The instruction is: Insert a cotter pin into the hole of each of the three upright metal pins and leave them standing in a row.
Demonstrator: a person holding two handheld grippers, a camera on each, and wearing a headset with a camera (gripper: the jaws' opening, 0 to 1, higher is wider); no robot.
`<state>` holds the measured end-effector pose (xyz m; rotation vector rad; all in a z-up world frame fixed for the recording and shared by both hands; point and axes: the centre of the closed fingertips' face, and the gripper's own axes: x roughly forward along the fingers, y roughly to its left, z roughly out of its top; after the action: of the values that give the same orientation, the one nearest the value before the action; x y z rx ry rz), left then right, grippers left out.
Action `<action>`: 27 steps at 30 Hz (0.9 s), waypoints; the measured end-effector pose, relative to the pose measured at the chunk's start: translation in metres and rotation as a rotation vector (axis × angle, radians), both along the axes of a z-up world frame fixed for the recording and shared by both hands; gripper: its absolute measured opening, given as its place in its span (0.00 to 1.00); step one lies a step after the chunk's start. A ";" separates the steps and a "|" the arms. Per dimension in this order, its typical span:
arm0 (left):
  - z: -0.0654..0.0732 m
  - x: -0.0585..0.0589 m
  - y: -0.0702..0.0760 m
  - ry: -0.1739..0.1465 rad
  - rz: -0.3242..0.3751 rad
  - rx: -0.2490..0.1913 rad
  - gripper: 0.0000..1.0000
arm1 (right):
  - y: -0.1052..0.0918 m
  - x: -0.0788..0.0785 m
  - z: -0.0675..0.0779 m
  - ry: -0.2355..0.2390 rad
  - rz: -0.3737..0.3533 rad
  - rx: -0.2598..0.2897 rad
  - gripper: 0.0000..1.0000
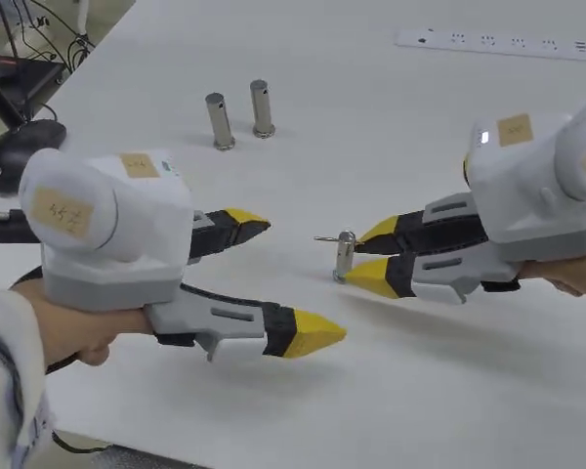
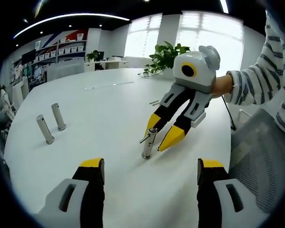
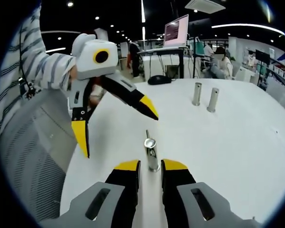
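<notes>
A metal pin (image 1: 345, 258) stands upright mid-table with a cotter pin (image 1: 326, 237) sticking out of the hole near its top. My right gripper (image 1: 363, 256) lies low on the table, its jaws narrowly apart on either side of this pin (image 3: 152, 153); I see a gap at each side. My left gripper (image 1: 293, 279) hovers to the left of the pin, wide open and holding nothing. Two more upright pins, one (image 1: 218, 121) beside the other (image 1: 262, 107), stand close together farther back; I cannot make out cotter pins in them.
A white power strip (image 1: 498, 43) lies along the far right of the table. A black device (image 1: 20, 156) with cables sits off the left edge. Spare cotter pins (image 2: 154, 101) lie on the table behind my right gripper. A mesh chair (image 2: 266, 156) stands by the table.
</notes>
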<state>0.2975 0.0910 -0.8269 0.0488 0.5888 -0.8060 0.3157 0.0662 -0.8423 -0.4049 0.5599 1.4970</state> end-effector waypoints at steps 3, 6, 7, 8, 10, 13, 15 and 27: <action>0.000 -0.004 0.001 -0.003 -0.005 0.015 0.83 | 0.002 0.000 -0.001 0.005 -0.002 0.001 0.19; -0.003 -0.008 0.004 0.005 0.004 0.041 0.89 | 0.004 -0.001 -0.002 0.007 -0.005 0.004 0.19; -0.003 -0.009 0.004 0.005 0.006 0.038 0.91 | 0.005 -0.001 -0.002 0.008 -0.008 0.007 0.19; -0.002 -0.010 0.004 0.007 0.010 0.032 0.93 | 0.006 -0.001 -0.003 0.007 -0.012 0.010 0.19; 0.000 -0.013 0.003 0.010 0.014 0.024 0.96 | 0.007 -0.001 -0.003 0.006 -0.016 0.014 0.18; 0.002 -0.016 0.002 0.011 0.017 0.010 0.99 | 0.009 -0.001 -0.005 0.006 -0.021 0.017 0.18; 0.004 -0.017 0.002 0.002 0.026 0.005 0.99 | 0.009 -0.001 -0.006 0.009 -0.024 0.019 0.18; 0.010 -0.023 0.007 -0.012 0.040 0.016 0.99 | 0.013 0.002 -0.008 0.004 -0.049 0.036 0.12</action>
<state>0.2746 0.0979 -0.8169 0.0566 0.5831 -0.7612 0.3174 0.0787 -0.8500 -0.3581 0.5419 1.4591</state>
